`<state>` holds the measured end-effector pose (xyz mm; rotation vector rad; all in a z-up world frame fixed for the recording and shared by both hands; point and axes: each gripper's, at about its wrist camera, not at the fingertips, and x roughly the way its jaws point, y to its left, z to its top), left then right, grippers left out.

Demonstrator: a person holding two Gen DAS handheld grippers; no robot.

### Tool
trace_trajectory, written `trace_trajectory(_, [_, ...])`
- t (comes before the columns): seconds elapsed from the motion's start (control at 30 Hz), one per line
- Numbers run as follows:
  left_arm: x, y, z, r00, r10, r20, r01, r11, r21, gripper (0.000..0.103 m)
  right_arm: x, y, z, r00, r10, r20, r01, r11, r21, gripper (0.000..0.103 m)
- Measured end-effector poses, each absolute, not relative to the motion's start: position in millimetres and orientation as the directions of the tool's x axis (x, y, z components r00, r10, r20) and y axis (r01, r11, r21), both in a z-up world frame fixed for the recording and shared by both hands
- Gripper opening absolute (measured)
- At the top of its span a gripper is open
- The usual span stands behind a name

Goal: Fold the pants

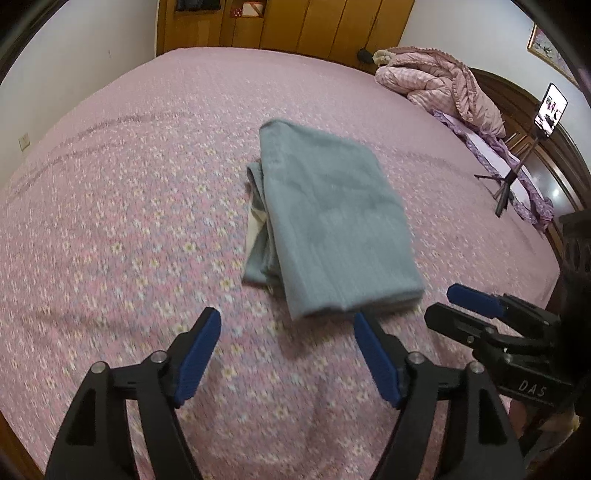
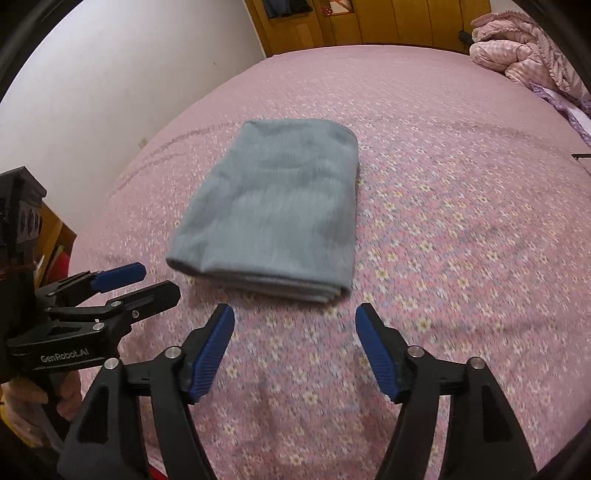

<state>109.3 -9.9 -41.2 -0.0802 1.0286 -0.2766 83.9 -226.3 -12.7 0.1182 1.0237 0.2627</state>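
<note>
Grey-blue pants (image 1: 332, 221) lie folded into a compact rectangle on the pink flowered bedspread (image 1: 129, 221). My left gripper (image 1: 286, 319) hovers just short of the near edge of the pants, open, with nothing between its blue pads. In the right wrist view the same folded pants (image 2: 273, 214) lie ahead, layered edges facing me. My right gripper (image 2: 295, 314) is open and empty, just in front of that near edge. Each gripper shows in the other's view: the right gripper (image 1: 461, 306) at the right, the left gripper (image 2: 147, 284) at the left, both clear of the cloth.
A bunched pink quilt (image 1: 443, 85) lies at the bed's far right by the dark headboard. A phone on a tripod (image 1: 517, 166) stands on the bed at the right. Wooden wardrobes (image 1: 295, 26) line the far wall. A hand (image 2: 44, 402) holds the left gripper's handle.
</note>
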Motion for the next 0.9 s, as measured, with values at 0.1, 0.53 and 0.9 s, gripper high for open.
trace_trajectory(0.1, [102, -17, -42, 0.475, -0.265, -0.839, 0.202, 0.961, -0.19, 0.08, 79, -229, -13, 0.489, 0.255, -0.834, -0.157, 0.966, 0.204, 0.071])
trace_trajectory(0.53, [94, -21, -51, 0.473, -0.216, -0.854, 0.174, 0.973, -0.15, 0.098, 74, -238, -20, 0.492, 0.217, -0.843, -0.103, 0.976, 0.19, 0.081])
trace_trajectory(0.9, [98, -22, -60, 0.448, -0.203, -0.871, 0.161, 0.976, -0.145, 0.099, 70, -241, -28, 0.476, 0.179, -0.861, -0.09, 0.984, 0.155, 0.085])
